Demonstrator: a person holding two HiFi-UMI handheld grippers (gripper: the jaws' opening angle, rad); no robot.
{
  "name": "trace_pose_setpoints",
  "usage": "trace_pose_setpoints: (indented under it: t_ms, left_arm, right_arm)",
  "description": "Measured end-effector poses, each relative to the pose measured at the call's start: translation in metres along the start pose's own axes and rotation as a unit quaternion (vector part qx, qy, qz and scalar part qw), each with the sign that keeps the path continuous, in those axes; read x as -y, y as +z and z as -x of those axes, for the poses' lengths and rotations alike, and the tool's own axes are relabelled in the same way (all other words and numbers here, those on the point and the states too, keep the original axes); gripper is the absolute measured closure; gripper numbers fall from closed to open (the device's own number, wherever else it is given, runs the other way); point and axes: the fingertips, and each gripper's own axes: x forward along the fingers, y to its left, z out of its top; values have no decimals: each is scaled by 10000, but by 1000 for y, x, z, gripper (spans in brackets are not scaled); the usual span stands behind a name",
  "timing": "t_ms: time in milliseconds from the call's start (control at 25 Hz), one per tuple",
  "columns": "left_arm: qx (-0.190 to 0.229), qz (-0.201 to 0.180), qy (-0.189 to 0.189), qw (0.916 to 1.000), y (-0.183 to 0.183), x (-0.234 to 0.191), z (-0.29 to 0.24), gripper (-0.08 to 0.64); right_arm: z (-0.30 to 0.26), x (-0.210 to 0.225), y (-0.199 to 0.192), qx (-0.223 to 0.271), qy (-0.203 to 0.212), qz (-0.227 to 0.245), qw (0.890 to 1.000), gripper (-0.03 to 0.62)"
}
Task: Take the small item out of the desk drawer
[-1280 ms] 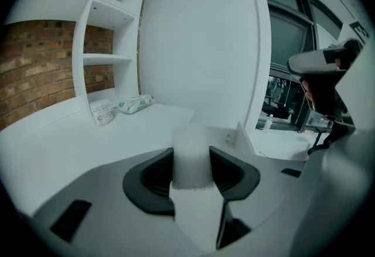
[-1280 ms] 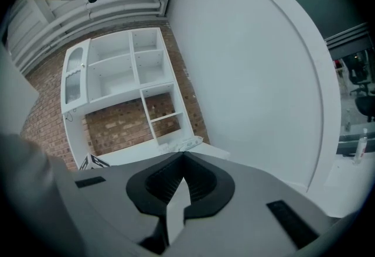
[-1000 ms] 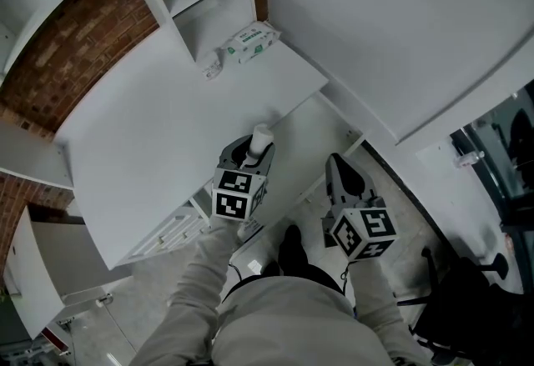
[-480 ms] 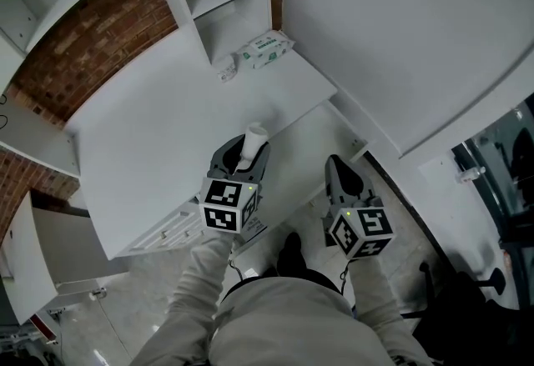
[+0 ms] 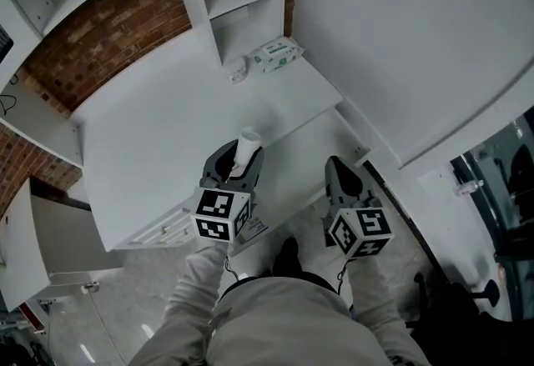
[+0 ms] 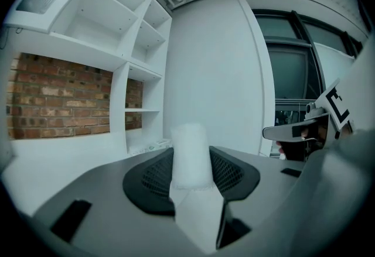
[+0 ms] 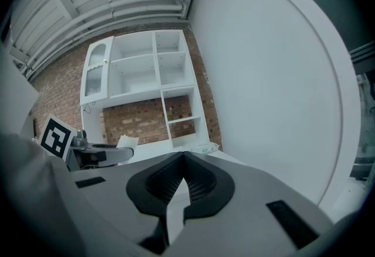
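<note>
At the left, over the near edge of the desk top [image 5: 158, 122], the small white item [image 5: 249, 143] is being clamped between the jaws of the left gripper [image 5: 240, 162]. Its long axis is being kept in line with the jaws, with its far end sticking out past them towards the desk. To the right, over what is judged to be the open drawer [image 5: 310, 157], the right gripper [image 5: 340, 176] is being held with its jaws together on nothing, so the left hand is being left to set the item down.

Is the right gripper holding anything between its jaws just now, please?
No, the right gripper is shut, its jaw tips touching with nothing between them.
</note>
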Motion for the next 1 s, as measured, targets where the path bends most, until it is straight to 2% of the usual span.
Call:
trace_pose_setpoints:
  t_ms: [440, 1000]
  left_arm:
    - [237, 229, 8, 9995, 12, -1, 17, 371]
    - [281, 275, 103, 9992, 12, 4, 32, 371]
  right_arm:
    - [9, -6, 1, 18, -46, 115, 9999, 566]
    - [21, -10, 0, 32, 45, 147, 9999, 566]
